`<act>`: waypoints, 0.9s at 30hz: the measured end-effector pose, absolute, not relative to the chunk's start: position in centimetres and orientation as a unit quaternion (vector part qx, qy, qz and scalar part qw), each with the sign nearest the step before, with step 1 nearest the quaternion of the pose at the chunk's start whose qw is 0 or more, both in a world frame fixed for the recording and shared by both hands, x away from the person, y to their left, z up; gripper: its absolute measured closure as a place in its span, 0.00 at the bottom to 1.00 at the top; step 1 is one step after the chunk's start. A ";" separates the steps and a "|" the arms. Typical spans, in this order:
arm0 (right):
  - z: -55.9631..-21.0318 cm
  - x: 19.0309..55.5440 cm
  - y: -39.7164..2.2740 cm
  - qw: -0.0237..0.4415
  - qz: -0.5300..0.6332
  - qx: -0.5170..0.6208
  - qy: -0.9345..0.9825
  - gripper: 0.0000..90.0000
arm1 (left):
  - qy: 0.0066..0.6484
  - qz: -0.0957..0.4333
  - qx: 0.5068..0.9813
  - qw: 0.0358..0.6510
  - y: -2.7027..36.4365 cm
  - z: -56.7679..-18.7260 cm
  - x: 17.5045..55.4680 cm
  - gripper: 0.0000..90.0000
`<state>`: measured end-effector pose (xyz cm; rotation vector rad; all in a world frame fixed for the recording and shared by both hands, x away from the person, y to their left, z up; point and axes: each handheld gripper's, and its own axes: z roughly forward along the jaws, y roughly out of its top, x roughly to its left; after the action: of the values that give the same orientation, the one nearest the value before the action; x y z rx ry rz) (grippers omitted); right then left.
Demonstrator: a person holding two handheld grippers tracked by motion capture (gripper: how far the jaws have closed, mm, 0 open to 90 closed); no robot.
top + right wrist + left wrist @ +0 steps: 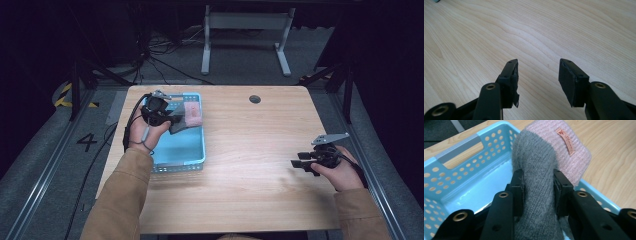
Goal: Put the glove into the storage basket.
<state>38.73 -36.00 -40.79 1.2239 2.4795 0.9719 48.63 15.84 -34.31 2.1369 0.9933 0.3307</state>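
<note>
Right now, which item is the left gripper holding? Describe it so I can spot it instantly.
On the wooden table, find the light blue perforated basket at its left. Above it, the left gripper pinches a knitted sock: grey foot, pink ribbed cuff with a small orange label.
</note>
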 end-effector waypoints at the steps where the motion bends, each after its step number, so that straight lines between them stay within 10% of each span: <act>1: -40.8 38.7 -36.0 0.105 0.330 0.415 0.841 0.56 | 0.388 0.129 0.834 0.372 15.8 -34.3 48.6 0.75; 27: -41.3 37.9 -36.2 0.107 0.323 0.418 0.843 0.54 | 0.418 0.089 0.853 0.300 15.7 -40.0 52.6 0.73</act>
<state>37.92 -36.20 -41.25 1.2293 2.4800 0.9500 52.65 15.75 -40.05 2.2643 1.1101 0.2358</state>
